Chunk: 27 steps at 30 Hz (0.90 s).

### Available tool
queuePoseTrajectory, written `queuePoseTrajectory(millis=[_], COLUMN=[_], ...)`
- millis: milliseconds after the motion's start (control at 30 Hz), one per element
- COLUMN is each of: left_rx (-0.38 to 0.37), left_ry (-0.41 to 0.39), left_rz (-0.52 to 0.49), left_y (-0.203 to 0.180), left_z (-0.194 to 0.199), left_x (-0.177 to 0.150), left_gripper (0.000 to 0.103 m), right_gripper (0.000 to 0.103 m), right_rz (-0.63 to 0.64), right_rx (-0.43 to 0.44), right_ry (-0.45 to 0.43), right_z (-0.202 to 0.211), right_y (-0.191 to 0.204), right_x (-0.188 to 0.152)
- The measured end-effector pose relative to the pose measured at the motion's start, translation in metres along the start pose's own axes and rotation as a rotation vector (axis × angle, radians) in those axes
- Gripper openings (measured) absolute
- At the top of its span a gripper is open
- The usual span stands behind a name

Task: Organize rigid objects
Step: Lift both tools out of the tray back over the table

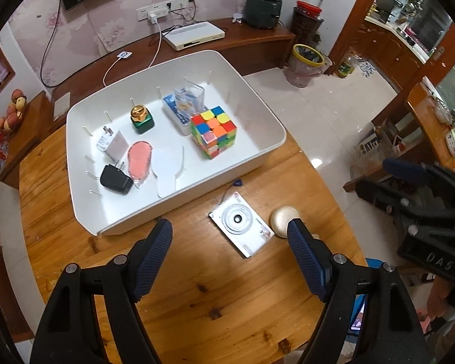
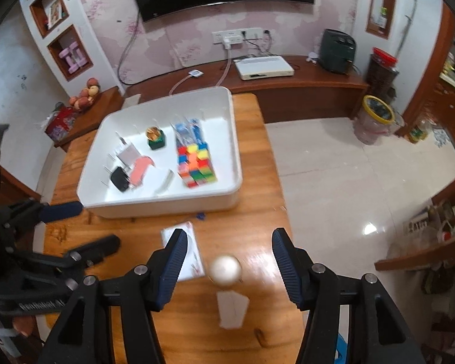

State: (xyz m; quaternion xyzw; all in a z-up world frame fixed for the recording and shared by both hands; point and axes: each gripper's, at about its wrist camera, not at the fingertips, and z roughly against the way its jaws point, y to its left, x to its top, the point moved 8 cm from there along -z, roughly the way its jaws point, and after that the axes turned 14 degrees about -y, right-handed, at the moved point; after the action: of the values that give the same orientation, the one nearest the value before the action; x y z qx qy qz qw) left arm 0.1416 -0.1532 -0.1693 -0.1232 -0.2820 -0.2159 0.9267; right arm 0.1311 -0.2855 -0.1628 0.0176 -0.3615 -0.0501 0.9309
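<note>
- Round cream-coloured object (image 2: 226, 270) sits on the wooden worktop (image 1: 212, 288), near side, outside the white tray (image 1: 270, 148). It lies between the open fingers of the right claw (image 2: 229, 242), untouched. Judged: smooth, hard, dome-like, probably light; likely to roll or squirt out of a pinch. Best hold looks to be across its widest girth, pads low and square to the sides.
- White compact camera (image 1: 241, 223) lies flat, lens up, just left of the round object and near the tray's front wall. Judged: stiff, moderately heavy, lens ring fragile; take it across the short sides of the body, not over the lens. Its blue-ended strap (image 1: 236, 183) trails toward the tray.
- Small white card or box (image 2: 232, 309) lies nearer than the round object; blurred, identity unclear.
- Left claw (image 1: 229, 236) hangs released above bare worktop left of the camera, grasping nothing.
- Right claw: released, nothing clamped.
- Tray already holds a colour cube (image 1: 214, 135), a green-and-gold bottle (image 1: 142, 118), white charger (image 1: 112, 144), black charger (image 1: 116, 179), and a pink item (image 1: 140, 159).
</note>
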Motion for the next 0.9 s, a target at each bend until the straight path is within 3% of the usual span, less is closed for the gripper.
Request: queuePoseTrajectory(millis=[433, 600, 900], left_rx=[-0.047, 0.008, 0.124], left_ry=[0.045, 0.069, 0.125], left_rz=[0.049, 0.112, 0.271], left_y=[-0.016, -0.012, 0.001], left_z=[-0.011, -0.030, -0.084], left_x=[-0.024, -0.033, -0.054], left_gripper=[0.081, 0.081, 0.081], right_gripper=[0.059, 0.059, 0.059], right_rz=[-0.134, -0.124, 0.007], right_rx=[-0.105, -0.093, -0.031], right_ry=[0.092, 0.114, 0.124], right_z=[0.011, 0.000, -0.038], right_y=[-0.028, -0.024, -0.006], right_x=[-0.091, -0.115, -0.139])
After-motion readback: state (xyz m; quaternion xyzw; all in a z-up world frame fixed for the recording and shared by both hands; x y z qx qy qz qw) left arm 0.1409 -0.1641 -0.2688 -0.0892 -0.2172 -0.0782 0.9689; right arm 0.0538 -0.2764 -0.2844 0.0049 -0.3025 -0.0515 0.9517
